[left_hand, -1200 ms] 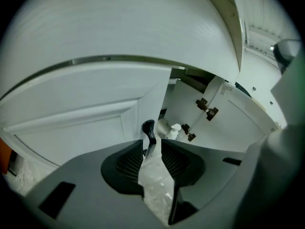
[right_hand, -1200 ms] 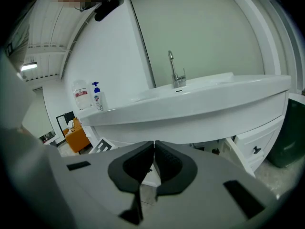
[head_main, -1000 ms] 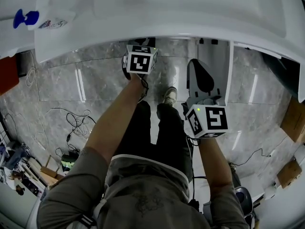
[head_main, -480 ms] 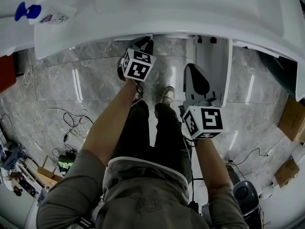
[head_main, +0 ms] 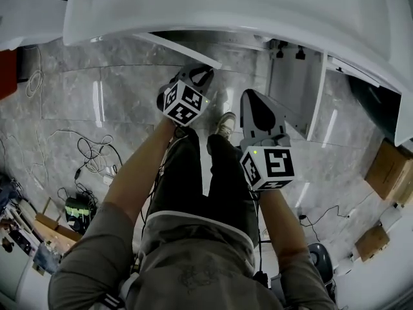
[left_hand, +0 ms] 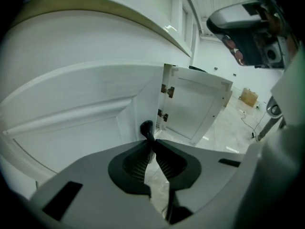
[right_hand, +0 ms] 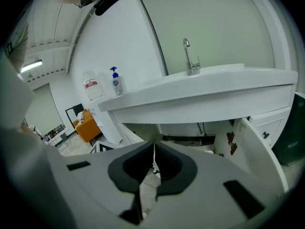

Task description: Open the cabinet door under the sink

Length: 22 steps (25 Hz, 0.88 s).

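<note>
The white cabinet under the sink [right_hand: 205,82] has two doors. The left door [left_hand: 71,128] stands partly swung out; in the head view its top edge [head_main: 181,47] angles out from under the counter. My left gripper [left_hand: 151,142] is shut on that door's black knob [left_hand: 146,128], and in the head view the left gripper [head_main: 197,76] sits right at the door's free edge. The right door [head_main: 316,95] hangs wide open. My right gripper [head_main: 251,102] hovers in front of the gap between the doors, and in its own view the right gripper [right_hand: 153,147] is shut on nothing.
A faucet [right_hand: 190,56] and a blue-topped soap bottle [right_hand: 116,82] stand on the counter. The person's feet [head_main: 226,124] are on the marble floor just in front of the cabinet. Cables [head_main: 90,150] lie on the floor at left, cardboard boxes [head_main: 387,170] at right.
The left gripper has drawn back toward the person with the knob, and the left door has swung out from under the counter. The right gripper drifted slightly left and closer.
</note>
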Available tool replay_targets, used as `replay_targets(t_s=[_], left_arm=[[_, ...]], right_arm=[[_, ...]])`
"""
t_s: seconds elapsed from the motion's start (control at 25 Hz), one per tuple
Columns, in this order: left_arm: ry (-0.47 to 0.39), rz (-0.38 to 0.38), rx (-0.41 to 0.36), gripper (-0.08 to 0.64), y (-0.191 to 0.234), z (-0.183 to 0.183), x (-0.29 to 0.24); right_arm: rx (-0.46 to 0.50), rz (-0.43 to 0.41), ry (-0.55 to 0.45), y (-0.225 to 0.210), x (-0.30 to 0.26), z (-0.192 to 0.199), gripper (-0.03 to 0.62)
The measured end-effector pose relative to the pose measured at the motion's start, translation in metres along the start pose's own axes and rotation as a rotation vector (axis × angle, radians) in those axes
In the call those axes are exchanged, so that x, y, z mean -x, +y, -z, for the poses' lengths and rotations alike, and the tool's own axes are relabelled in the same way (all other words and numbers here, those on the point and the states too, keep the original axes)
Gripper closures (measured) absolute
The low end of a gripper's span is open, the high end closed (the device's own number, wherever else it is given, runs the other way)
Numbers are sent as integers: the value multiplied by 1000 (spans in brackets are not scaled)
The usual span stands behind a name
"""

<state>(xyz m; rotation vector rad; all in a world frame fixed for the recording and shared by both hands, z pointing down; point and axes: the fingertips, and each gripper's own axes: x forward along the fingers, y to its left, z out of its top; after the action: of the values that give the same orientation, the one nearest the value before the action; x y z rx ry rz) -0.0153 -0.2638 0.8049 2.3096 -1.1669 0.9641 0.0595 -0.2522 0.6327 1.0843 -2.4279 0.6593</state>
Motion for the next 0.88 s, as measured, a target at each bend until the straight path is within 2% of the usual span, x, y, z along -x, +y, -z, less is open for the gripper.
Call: replay_targets(t_s=[0.28,0.6,0.72,0.88], left_arm=[[-62,44,-81,511,-19,29,26],[-98,62,-100,510,-32,80,72],[-125,52,-59,509,-28,104,94],[-153,-40,83,509,-11,138,131]], right_arm=[[59,-47,48,41,-10,19,561],[111,-111,118,87,-23,43,561],[122,-132,124,104,-28,49,561],[142,-170,130,127,-35,50,561]])
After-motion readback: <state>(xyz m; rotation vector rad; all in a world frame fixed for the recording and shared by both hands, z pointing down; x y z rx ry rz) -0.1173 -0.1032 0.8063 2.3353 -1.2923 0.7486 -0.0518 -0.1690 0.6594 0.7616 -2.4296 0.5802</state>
